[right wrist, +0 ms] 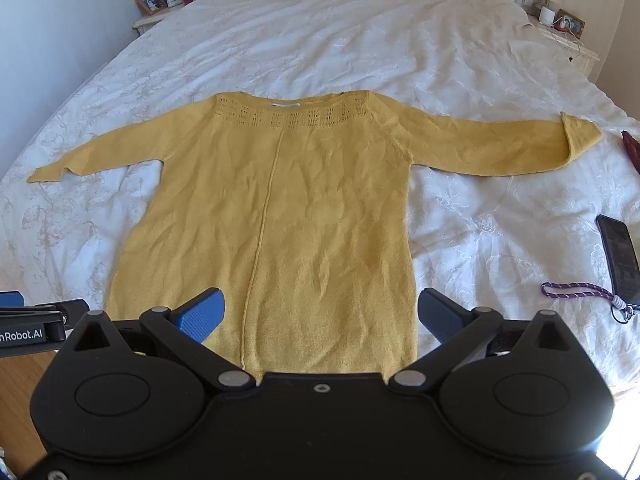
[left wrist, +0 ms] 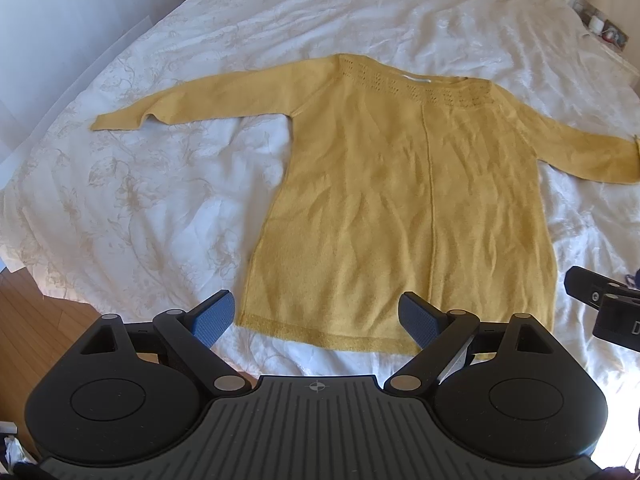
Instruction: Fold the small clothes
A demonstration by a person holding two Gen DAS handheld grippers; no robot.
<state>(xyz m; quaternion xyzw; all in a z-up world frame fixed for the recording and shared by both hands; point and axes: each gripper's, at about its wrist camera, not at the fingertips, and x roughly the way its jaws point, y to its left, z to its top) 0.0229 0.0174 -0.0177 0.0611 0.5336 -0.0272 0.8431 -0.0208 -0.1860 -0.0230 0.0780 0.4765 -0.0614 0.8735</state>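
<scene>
Yellow sweater (left wrist: 400, 200) flat on bedspread (left wrist: 160, 200) (sleeves outspread).

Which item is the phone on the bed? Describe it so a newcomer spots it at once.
Start at the white quilted bedspread and the mustard-yellow knitted sweater spread flat on it. Follow the sweater's right sleeve outward, then come back toward the near edge of the bed: the flat black rectangular phone lies there. A purple braided lanyard beside it, and its glossy dark face, set it apart from the dark red cloth farther up.
</scene>
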